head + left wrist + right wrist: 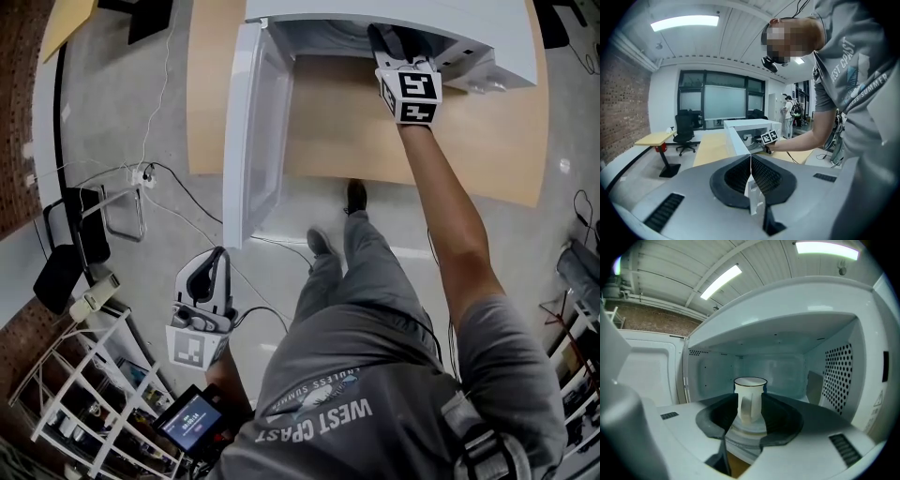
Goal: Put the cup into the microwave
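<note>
The right gripper (749, 395) is reaching into the microwave (839, 376), spread around the handle of the cup (751, 383); the left gripper (750, 158) is hanging pressed together.

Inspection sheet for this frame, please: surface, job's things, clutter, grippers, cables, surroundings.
Surface: wooden table, carrying the microwave.
Job's things: cup upright inside the microwave; door open.
Clutter: nothing seen.
Grippers: right gripper jaws apart, the cup's handle between them; left gripper jaws together, empty, held low, away from the table.
Cables: cable loose across the floor.
Surroundings: white rack, office chair.
</note>
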Demonstrator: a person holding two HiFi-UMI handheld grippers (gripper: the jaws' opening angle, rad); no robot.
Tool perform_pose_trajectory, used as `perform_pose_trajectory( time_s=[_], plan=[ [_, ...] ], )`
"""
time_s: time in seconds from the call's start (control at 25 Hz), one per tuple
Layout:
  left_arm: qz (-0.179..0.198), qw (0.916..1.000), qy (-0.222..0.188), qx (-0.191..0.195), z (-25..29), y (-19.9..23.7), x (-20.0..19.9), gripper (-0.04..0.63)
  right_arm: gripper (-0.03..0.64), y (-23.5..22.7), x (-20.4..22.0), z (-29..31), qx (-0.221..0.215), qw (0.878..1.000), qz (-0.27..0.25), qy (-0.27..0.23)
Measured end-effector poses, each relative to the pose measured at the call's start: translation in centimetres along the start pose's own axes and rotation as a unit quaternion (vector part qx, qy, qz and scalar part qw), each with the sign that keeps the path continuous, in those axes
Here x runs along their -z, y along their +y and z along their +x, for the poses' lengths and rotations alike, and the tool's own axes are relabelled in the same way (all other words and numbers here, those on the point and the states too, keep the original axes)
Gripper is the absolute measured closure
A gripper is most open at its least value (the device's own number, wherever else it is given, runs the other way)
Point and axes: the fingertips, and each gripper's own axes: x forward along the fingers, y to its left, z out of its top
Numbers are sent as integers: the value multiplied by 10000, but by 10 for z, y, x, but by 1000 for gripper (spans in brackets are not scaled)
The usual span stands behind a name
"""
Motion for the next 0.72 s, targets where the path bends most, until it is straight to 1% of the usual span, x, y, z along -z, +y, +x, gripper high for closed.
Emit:
perform_pose_trajectory(
  time_s=[0.2,0.52,0.64,0.72],
  plan=[
    [56,10000,-37,40,3,-3,-3,574,472,1,-1,-18,-10,10000,41,-51],
    [58,9999,-128,66,-6,-5,-3,574,472,14,-16,-47,-47,9998,-22,-169],
    [162,9996,-202,59,-16,-10,-7,574,472,25,-22,-60,-127,9997,13,-188],
    [300,9991,-255,131,-15,-23,-10,574,472,17,-22,-76,-138,9997,28,-175]
  ],
)
